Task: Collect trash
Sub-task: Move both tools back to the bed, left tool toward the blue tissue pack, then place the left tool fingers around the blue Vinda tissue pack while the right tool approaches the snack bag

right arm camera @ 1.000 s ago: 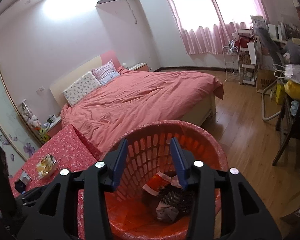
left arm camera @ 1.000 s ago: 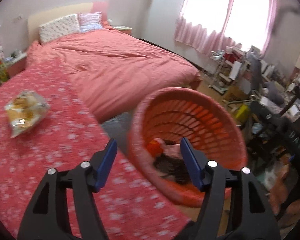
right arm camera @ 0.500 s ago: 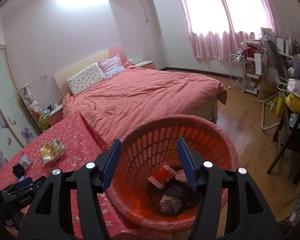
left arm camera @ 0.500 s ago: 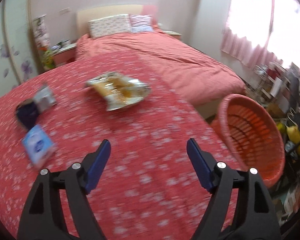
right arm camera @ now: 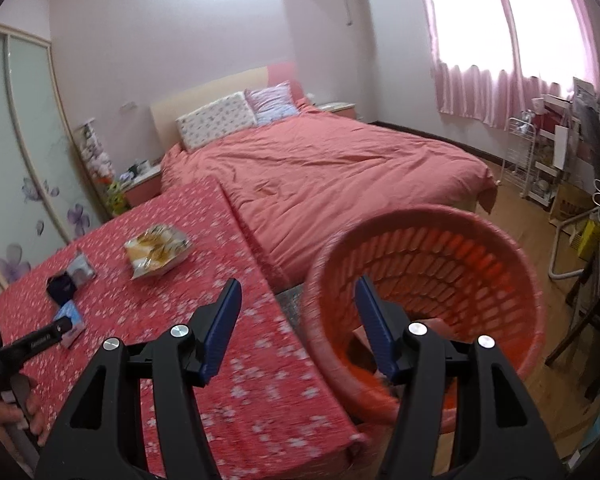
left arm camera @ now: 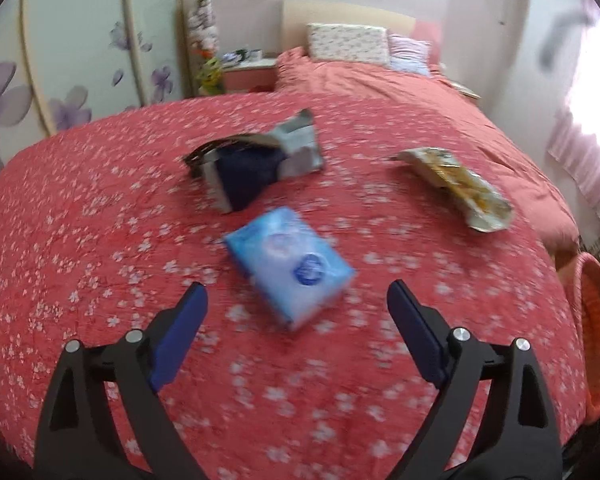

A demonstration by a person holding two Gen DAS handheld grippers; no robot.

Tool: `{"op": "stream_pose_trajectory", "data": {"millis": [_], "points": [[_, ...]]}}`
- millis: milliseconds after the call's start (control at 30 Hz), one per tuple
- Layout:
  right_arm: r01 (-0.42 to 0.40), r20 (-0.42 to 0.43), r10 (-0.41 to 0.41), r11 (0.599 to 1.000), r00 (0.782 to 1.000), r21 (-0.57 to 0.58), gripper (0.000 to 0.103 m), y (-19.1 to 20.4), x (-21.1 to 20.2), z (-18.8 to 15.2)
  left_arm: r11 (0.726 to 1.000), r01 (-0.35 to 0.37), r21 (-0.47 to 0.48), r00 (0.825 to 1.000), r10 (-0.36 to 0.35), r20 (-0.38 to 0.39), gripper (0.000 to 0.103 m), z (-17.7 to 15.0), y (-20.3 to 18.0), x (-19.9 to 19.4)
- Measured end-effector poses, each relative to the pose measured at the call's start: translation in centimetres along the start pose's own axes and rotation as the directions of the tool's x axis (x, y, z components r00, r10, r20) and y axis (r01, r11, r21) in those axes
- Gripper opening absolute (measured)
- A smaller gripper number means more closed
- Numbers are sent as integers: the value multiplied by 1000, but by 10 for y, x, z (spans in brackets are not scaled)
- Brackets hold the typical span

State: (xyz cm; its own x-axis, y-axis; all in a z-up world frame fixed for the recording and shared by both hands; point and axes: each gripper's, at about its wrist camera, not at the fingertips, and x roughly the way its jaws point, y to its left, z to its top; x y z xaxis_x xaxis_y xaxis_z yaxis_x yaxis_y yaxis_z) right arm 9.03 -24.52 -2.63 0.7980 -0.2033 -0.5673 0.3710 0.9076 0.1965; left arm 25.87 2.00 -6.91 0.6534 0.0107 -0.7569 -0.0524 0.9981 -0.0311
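Note:
A blue tissue pack [left arm camera: 290, 266] lies on the red flowered tablecloth [left arm camera: 100, 220], just ahead of my open, empty left gripper [left arm camera: 296, 308]. Behind it lie a dark blue and silver wrapper [left arm camera: 256, 168] and a yellow snack bag [left arm camera: 460, 184] to the right. In the right wrist view the same pack [right arm camera: 69, 318], wrapper [right arm camera: 70, 278] and snack bag [right arm camera: 156, 250] show at left. My right gripper [right arm camera: 298, 308] is open and empty, over the table edge beside the orange basket [right arm camera: 440, 264], which holds some trash.
A bed [right arm camera: 320, 176] with a pink cover and pillows stands behind the table. The basket rim [left arm camera: 598, 320] shows at the right in the left wrist view. A wardrobe [right arm camera: 16, 168], a nightstand, a wire rack [right arm camera: 540, 168] and cluttered furniture line the room.
My left gripper has swung left from the basket to the table and now faces the tissue pack. My right gripper has shifted left, so the basket sits more to the right.

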Motion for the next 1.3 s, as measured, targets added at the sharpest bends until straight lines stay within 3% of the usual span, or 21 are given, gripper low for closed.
{"op": "stream_pose_trajectory", "data": {"millis": [367,467,500,600,833,1000,1300], "points": [[-31,-66,27,997,997,-72,59,34,12,-12,996,-72,-45,995,68,-71,89,14,-6,43],[-34,-78,28,996,997,-78,59,41,15,-16,993,-105,-47,992,101,-75,82,17,-8,51],[-35,-81,28,996,996,-80,59,41,15,-17,994,-100,-47,993,97,-71,75,17,-9,51],[-41,-91,34,996,995,-83,59,47,18,-18,995,-94,-34,994,91,-62,71,18,-7,50],[-68,-104,58,994,993,-90,59,58,21,-17,999,-38,-15,997,37,-62,70,11,33,42],[-95,-126,82,991,989,-98,59,70,29,-16,998,-59,-4,996,58,-62,71,7,70,38],[-151,-171,129,982,977,-118,59,101,49,-10,999,-24,-23,998,22,-54,71,7,92,36]]}}
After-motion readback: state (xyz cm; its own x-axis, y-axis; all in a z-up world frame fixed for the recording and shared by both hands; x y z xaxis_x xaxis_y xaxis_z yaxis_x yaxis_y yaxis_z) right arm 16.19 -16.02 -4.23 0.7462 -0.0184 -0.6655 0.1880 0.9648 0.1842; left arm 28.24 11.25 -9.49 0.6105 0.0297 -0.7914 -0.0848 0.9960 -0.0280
